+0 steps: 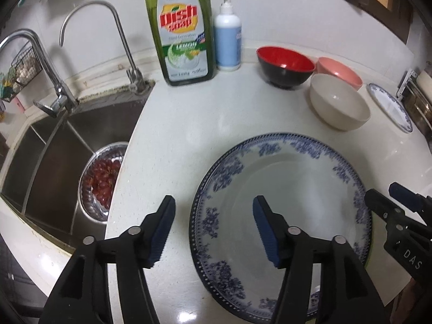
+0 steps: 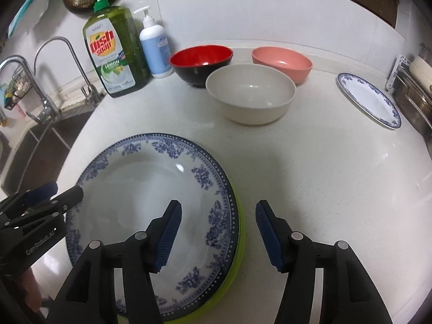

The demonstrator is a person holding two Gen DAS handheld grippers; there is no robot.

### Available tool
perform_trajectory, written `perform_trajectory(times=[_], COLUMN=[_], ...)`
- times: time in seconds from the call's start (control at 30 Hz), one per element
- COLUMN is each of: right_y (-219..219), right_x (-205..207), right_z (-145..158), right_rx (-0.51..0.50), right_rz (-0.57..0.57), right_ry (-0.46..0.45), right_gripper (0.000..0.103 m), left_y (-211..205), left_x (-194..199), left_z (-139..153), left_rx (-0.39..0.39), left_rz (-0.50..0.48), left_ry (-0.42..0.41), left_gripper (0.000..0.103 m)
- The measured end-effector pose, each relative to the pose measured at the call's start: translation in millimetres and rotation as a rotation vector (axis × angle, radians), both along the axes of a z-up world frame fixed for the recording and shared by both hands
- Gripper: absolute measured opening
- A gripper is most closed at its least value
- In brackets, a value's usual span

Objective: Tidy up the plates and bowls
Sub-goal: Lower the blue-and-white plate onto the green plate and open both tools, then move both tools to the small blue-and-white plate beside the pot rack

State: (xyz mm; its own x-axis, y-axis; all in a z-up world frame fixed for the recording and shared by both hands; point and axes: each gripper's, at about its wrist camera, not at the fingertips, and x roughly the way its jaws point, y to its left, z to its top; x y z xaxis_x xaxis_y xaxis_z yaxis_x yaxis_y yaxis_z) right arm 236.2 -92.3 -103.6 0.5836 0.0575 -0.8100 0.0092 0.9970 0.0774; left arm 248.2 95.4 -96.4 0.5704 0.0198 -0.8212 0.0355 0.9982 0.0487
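A large blue-and-white plate [image 1: 283, 189] [image 2: 140, 189] lies on a green plate [image 2: 240, 243] on the white counter. My left gripper [image 1: 213, 199] is open, its fingers straddling the plate's left rim without pressing it. My right gripper [image 2: 218, 203] is open too and straddles the right rim, one finger over the plate and one over the counter. Behind stand a red-and-black bowl [image 2: 201, 56], a pink bowl [image 2: 282, 59] and a cream bowl [image 2: 251, 91]. A smaller blue-and-white plate [image 2: 368, 98] lies at the far right.
A steel sink [image 1: 54, 148] on the left holds a colander of red grapes [image 1: 102, 178], with two faucets [image 1: 54, 86] behind it. A green dish soap bottle [image 1: 183, 32] and a white pump bottle [image 1: 226, 40] stand against the wall. A metal rack [image 2: 415, 94] borders the right.
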Motion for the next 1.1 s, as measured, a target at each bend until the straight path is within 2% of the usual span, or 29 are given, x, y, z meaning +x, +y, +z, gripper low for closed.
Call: perform_trajectory(times=[0.23,0.3,0.33,0.37,0.6,1.1], right_y=[-16,-24,-29,-34,-72,-166], right_x=[-9,-11,-13,-15,-24,-31], right_z=[16,21,23,26,45,80], right_rx=[0.017,0.022,0.024,0.025,0.019,-0.024], right_rz=[-0.023,-0.038,-0.051,-0.066,-0.133,-0.251], right_ry=[-0.041,-0.052,-0.057,-0.067,-0.115,-0.209], right_gripper=[0.058,0.064,0.071,0.073,0.073,0.073], left_y=[-24,-34,-39,-44,-87,-187], left_x=[-3,-4,-4,-4,0,17], left_z=[26,34,38,40,59,93], left_rx=[0.006,0.007,0.003,0.002,-0.009,-0.032], left_rz=[-0.051,-0.065,-0.075,-0.080,-0.144,-0.262], left_ry=[-0.073,-0.094,-0.105,-0.113,-0.164,-0.249], left_gripper=[0.073,0.082,0.083,0.086,0.097,0.100])
